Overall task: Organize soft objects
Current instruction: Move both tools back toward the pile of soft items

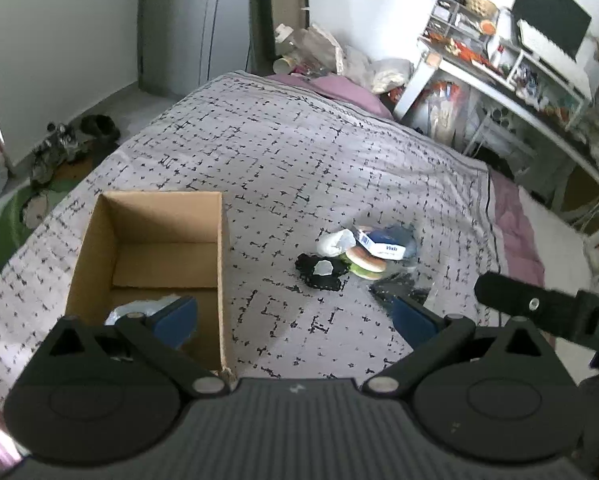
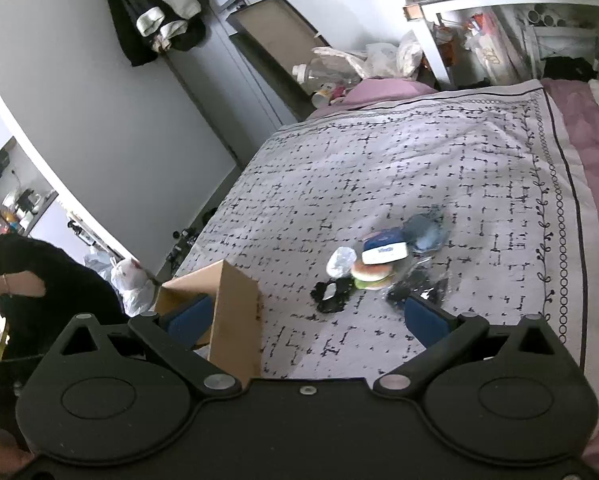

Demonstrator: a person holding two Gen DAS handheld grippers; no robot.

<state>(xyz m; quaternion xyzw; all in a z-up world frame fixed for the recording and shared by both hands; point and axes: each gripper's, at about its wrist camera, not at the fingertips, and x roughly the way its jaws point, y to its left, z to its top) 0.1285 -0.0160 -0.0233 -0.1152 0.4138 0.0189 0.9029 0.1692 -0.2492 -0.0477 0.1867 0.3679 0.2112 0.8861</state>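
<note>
Two grippers hang above the bed (image 1: 299, 140), and both have their jaws wide apart with nothing between them. The left gripper (image 1: 295, 320) is low over the near edge of the bed, its left finger over the open cardboard box (image 1: 147, 240) and its right finger toward the pile. The right gripper (image 2: 305, 318) looks from further right; its left finger is in front of the box wall, though I cannot tell if it touches it.

The box stands upright on the patterned bedspread, open side up, probably so that things can be dropped in from above. Something pale and crumpled (image 1: 139, 310) already lies at its bottom near corner, partly hidden by the left finger, so I judge the sorting has begun.

The soft objects are gathered in a small pile (image 1: 359, 256) on the bedspread, to the right of the box and apart from it. In it I can see a white crumpled item (image 1: 333, 242), a black lacy piece with a pale tag (image 1: 319, 272), a round orange and green pad (image 1: 365, 266), a blue and white packet (image 1: 381, 246) lying on top of that pad, something grey-blue (image 2: 423, 232) behind, and a dark item in clear wrapping (image 1: 399, 290) nearest to the right finger. Many of them touch or overlap, which may make it hard to take only one.

Since the jaws are spread and empty, I think the next step is to reach for the pile. Soft, thin pieces could slip or drag a neighbour along.
</note>
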